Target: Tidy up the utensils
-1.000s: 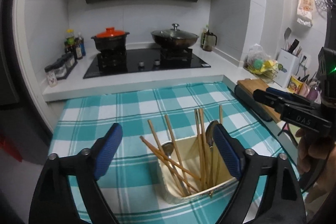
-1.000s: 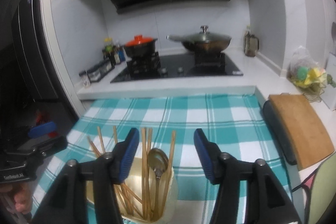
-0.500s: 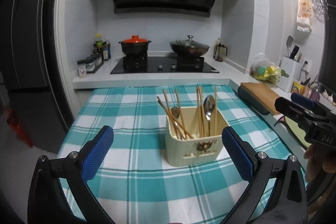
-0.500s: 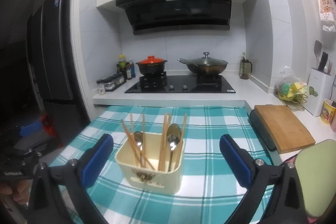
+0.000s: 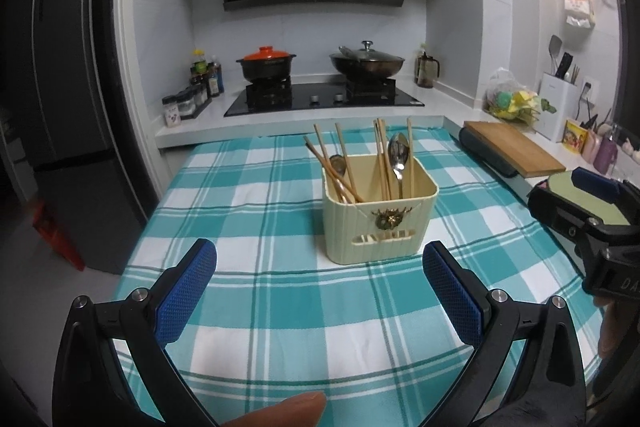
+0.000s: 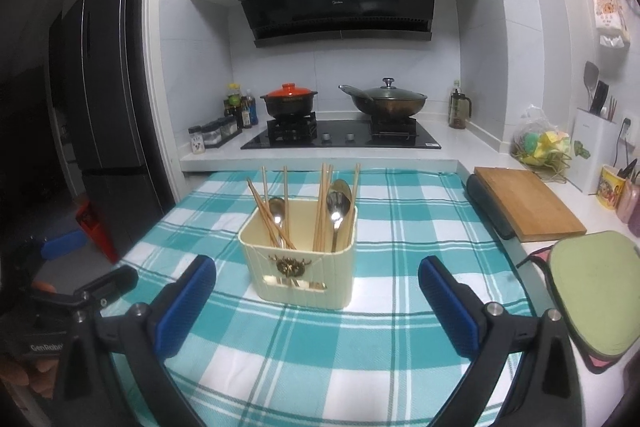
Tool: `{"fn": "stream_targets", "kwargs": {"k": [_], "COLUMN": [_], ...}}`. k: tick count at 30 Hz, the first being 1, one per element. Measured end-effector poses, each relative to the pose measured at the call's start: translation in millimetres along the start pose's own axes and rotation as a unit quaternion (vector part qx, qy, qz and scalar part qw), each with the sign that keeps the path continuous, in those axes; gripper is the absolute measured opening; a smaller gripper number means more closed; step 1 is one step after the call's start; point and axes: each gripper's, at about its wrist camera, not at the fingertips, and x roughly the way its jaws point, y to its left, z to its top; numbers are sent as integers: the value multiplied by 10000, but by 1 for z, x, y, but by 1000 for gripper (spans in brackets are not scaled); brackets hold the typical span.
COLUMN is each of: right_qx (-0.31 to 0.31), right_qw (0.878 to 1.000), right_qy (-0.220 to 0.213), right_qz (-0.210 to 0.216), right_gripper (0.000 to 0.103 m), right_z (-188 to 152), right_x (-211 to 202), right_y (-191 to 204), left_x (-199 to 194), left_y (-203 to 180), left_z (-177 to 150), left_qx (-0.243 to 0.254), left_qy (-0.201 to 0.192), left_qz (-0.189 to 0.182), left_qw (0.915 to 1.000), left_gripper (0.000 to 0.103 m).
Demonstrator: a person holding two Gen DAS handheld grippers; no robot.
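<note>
A cream utensil holder (image 5: 378,223) (image 6: 300,269) stands upright on the teal checked tablecloth (image 5: 260,219) (image 6: 400,239). Several wooden chopsticks (image 5: 382,159) (image 6: 324,203) and two metal spoons (image 5: 398,157) (image 6: 338,209) stick out of it. My left gripper (image 5: 320,291) is open, well short of the holder, nothing between its blue pads. My right gripper (image 6: 316,297) is open too, level with the holder's front, not touching it. The right gripper's body also shows at the left wrist view's right edge.
A wooden cutting board (image 6: 528,207) lies at the cloth's right edge, a green mat (image 6: 592,287) nearer. Behind the cloth is a hob with a red-lidded pot (image 6: 290,103) and a wok (image 6: 386,103). A dark fridge (image 6: 104,131) stands left. A fingertip (image 5: 288,409) shows at bottom.
Both grippers have drawn back from the holder, which now looks smaller and farther off. The right gripper's jaws, narrower a second ago, now stand wide. The holder stays put.
</note>
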Motion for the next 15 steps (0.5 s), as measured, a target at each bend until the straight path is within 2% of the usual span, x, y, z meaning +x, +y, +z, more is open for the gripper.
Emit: {"fn": "stream_targets", "kwargs": {"k": [6, 15], "right_qx": [-174, -82], "right_qw": [9997, 9995], "right_qy": [108, 274], "right_qz": [-133, -165], "right_gripper": [103, 103], "right_z": [-9, -16], "right_x": [-20, -45], "right_y": [10, 21], "left_x": [-19, -36], "left_y": [-3, -6], "left_z": [-5, -13], "left_qx": [-74, -24], "left_qy": [-13, 20], "left_qz": [-157, 30], "left_qw": [9998, 10000], "left_gripper": [103, 103]}}
